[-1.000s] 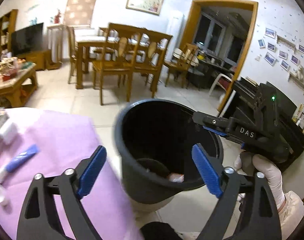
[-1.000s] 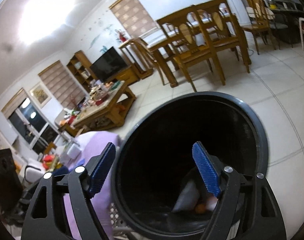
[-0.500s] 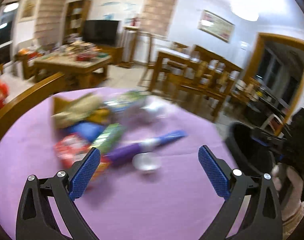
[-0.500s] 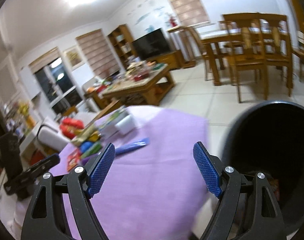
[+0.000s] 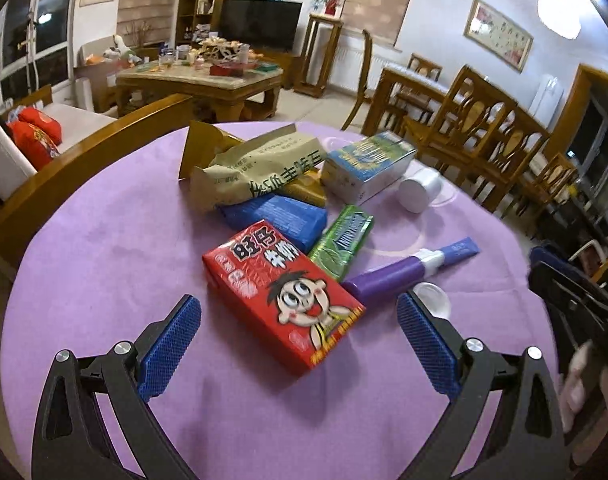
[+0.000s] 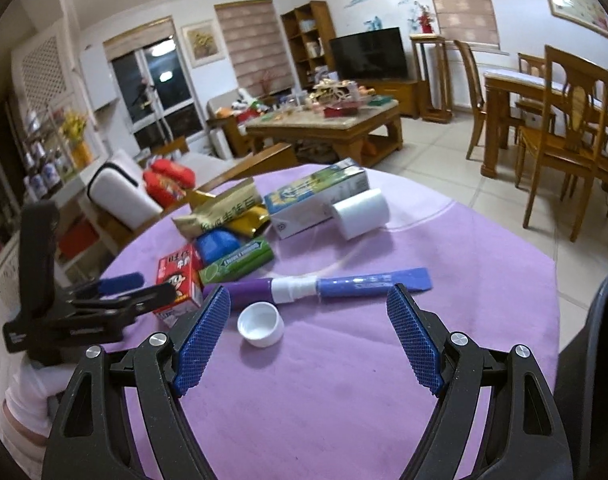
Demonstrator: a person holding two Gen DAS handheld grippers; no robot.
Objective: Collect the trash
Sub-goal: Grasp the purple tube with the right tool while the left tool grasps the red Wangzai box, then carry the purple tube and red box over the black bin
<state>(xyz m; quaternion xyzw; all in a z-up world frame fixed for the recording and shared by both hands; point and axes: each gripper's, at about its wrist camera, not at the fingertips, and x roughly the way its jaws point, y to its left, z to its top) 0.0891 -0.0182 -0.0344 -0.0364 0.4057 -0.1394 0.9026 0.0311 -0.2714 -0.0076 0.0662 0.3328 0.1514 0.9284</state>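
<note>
— Left wrist view: where's the left claw (image 5: pixel 298 344)?
— Spread wide, empty, above the red milk carton (image 5: pixel 282 294) on the purple tabletop (image 5: pixel 104 248).
— And the right claw (image 6: pixel 306 338)?
— Also spread, just beside the white cap (image 6: pixel 261 325), near that carton; the purple tube (image 6: pixel 316 285) lies just beyond.

warm indoor light, ceiling lamp (image 5: pixel 559 16) glare, fisheye-bent edges, dark corners, blurred right rim
</note>
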